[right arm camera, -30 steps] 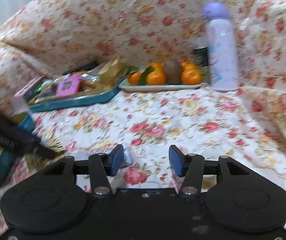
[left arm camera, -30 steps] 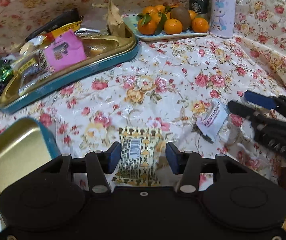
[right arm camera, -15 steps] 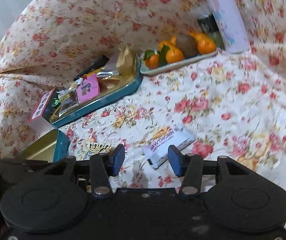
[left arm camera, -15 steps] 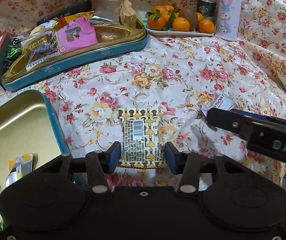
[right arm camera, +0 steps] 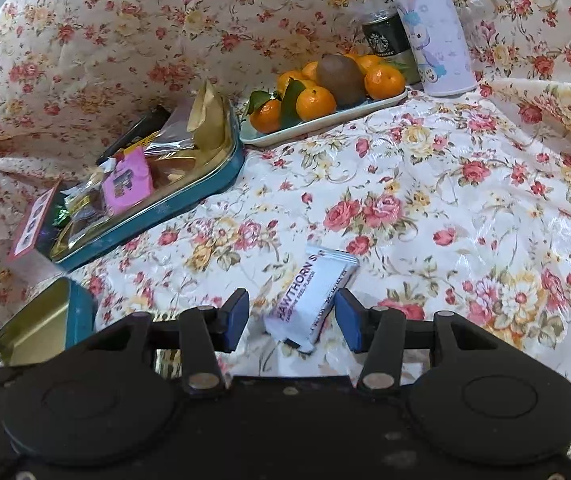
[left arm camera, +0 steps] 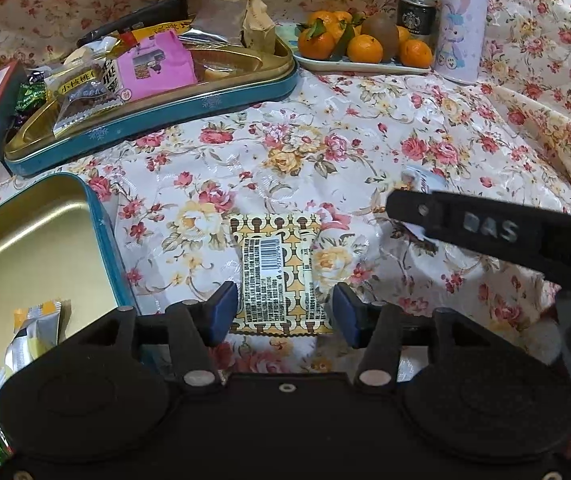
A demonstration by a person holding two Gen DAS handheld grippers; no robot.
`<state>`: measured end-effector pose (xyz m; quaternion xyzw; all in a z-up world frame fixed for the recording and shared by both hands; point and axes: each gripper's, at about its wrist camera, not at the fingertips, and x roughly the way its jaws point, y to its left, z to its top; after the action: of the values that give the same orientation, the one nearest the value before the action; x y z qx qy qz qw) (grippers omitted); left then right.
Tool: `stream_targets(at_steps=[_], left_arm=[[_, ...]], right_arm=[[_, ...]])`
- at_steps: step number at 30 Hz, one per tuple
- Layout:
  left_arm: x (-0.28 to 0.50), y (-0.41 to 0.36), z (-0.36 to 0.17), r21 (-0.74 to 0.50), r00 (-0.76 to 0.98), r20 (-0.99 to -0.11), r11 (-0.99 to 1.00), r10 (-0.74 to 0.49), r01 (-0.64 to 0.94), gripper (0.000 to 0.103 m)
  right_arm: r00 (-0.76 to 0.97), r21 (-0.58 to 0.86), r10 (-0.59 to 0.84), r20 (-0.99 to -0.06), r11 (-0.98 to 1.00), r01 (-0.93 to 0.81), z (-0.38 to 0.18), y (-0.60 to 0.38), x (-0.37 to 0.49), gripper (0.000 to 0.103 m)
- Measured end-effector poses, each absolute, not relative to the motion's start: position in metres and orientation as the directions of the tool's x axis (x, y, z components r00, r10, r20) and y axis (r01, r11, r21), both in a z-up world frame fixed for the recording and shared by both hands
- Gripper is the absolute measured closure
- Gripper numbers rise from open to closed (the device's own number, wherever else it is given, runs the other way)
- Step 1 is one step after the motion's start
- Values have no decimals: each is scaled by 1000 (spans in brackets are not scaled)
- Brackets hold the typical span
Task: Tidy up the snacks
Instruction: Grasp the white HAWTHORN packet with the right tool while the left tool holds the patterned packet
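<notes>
Straddling yellow packet (left arm camera: 281, 276) with left gripper (left arm camera: 281, 312), hawthorn bar (right arm camera: 311, 296) with right gripper (right arm camera: 291, 320); both wide open, empty. Risk: pinching floral cloth (right arm camera: 445, 184), thin wrappers slipping flat.

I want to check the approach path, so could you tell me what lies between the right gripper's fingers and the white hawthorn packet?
Nothing: in the right wrist view the right gripper stands open around the hawthorn packet, with only floral cloth showing between.

A home: floral cloth (right arm camera: 425, 184), fruit plate (right arm camera: 325, 120), bunny flask (right arm camera: 433, 28), snack tins (left arm camera: 157, 116).
</notes>
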<state>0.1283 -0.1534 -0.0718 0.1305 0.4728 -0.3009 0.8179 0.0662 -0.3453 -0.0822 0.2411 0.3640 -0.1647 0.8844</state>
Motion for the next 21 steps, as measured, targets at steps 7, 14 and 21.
stream_targets(at_steps=[7,14,21], left_arm=[[127,-153,-73,-70,380,-847,786,-372,614,46],[126,-154,-72,-65,384,-846,785,-371,617,45],[126,-157,-73,-53,387,-848,784,-362,618,43]], right_arm=[[652,81,-243,-718,901,425,-86,-330,76,76],[669,-82,-321,-670,928,364,-90,-333,45,77],[698,-112,-352,-624,924,366,-96,-334,22,77]])
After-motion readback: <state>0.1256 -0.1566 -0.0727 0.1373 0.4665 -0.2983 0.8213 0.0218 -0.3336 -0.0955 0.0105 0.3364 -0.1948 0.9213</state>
